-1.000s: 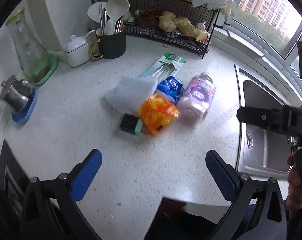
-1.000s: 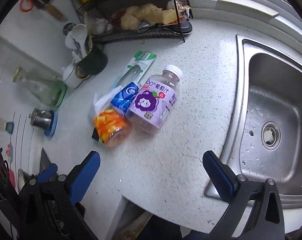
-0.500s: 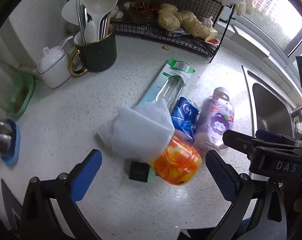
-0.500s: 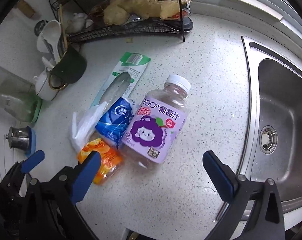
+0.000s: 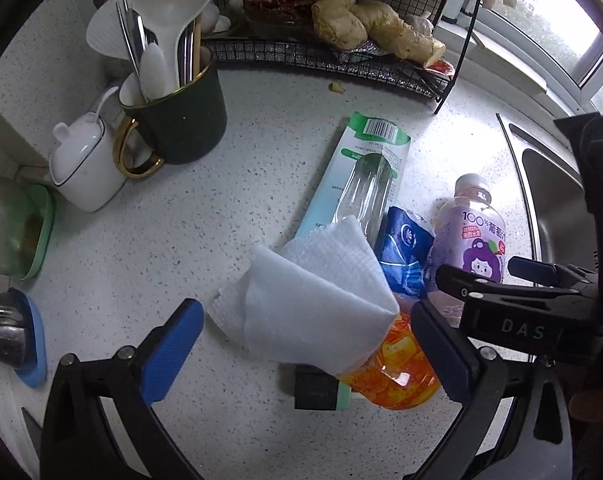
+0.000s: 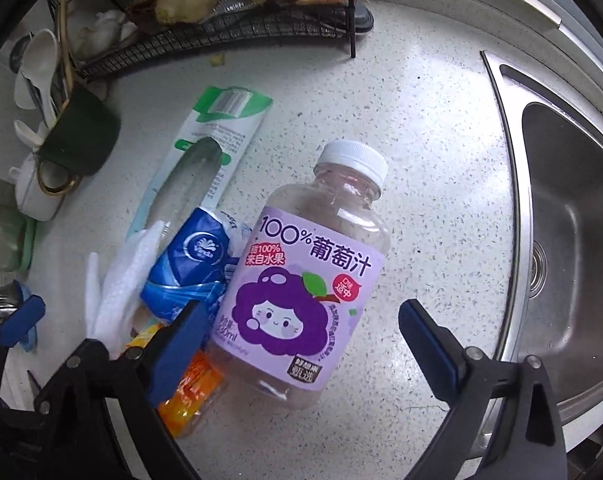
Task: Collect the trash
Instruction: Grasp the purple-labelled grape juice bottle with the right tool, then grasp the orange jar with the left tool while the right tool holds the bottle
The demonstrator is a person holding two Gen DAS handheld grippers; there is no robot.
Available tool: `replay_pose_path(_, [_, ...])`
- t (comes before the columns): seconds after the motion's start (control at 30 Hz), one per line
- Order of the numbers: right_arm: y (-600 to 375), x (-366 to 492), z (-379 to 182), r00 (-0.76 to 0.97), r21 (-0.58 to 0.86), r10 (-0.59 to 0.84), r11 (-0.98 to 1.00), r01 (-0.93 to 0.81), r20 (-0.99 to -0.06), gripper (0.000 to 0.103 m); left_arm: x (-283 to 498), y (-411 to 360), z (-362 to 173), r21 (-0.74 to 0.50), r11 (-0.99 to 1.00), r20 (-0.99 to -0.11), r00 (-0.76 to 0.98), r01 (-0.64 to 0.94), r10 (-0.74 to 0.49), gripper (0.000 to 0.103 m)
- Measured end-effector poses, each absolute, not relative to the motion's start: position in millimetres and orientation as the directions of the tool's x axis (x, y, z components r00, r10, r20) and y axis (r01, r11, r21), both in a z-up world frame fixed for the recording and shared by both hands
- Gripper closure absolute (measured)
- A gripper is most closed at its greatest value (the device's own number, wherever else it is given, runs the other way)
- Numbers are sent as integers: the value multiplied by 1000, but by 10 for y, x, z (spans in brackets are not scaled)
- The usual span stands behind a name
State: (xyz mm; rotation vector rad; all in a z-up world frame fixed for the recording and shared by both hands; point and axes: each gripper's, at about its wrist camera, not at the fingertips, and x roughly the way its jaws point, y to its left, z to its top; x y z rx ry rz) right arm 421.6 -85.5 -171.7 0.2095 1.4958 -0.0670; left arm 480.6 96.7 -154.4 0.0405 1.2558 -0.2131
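A pile of trash lies on the white speckled counter. A crumpled white tissue (image 5: 313, 296) lies over an orange wrapper (image 5: 397, 372) with a small black and green box (image 5: 317, 388) beside it. A blue Vinda tissue pack (image 6: 189, 264), an empty green blister pack (image 6: 209, 148) and a purple grape juice bottle (image 6: 305, 280) lie alongside. My left gripper (image 5: 305, 352) is open, its jaws either side of the tissue. My right gripper (image 6: 305, 344) is open, its jaws either side of the bottle's lower end; it also shows in the left wrist view (image 5: 521, 296).
A steel sink (image 6: 573, 240) is on the right. A black wire rack (image 5: 341, 56) with ginger stands at the back. A dark green utensil mug (image 5: 181, 124), a white pot (image 5: 85, 168) and a green coaster (image 5: 33, 232) stand on the left.
Both grippers have moved in and down toward the trash pile. The left one now frames the tissue and the right one frames the juice bottle. Nothing has been taken hold of.
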Motion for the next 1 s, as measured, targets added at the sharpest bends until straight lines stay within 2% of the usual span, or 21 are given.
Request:
replay_pose_path(0.07, [-849,4222,-1757,65,90,80,982,169,-995,8,4802,984,-1551,-93,978,-945,293,186,-145,0])
replay_pose_path(0.13, [-847,4236,-1801,53,79,71,984,160,-996,16,4775,1014,-1544,-110,976,-942,294,186,-163,0])
replay_pose_path(0.17, [-863,4236,-1820,47,82,76,984,158,-996,24,4771,1021,-1544,-119,976,-941,294,184,-170,0])
replay_pose_path(0.2, [-878,4231,-1836,39,86,81,984,157,-996,26,4761,1026,-1540,-123,976,-940,295,182,-174,0])
replay_pose_path(0.43, [-1004,4095,-1995,2,53,54,987,153,-999,26,4656,1097,-1594,-136,975,-941,286,176,-183,0])
replay_pose_path(0.53, [-1045,4097,-2030,30,68,65,986,154,-997,35,4570,1133,-1630,-143,974,-942,279,174,-187,0])
replay_pose_path(0.63, [-1052,4082,-2028,48,79,74,988,132,-996,36,4491,1126,-1650,-164,968,-940,268,188,-211,0])
replay_pose_path(0.87, [-1125,3904,-1883,93,94,86,991,93,-992,37,4305,965,-1568,-232,925,-912,262,301,-314,0])
replay_pose_path(1.0, [-1224,3742,-1831,101,118,107,988,101,-989,37,4240,763,-1597,-207,901,-907,269,382,-323,0])
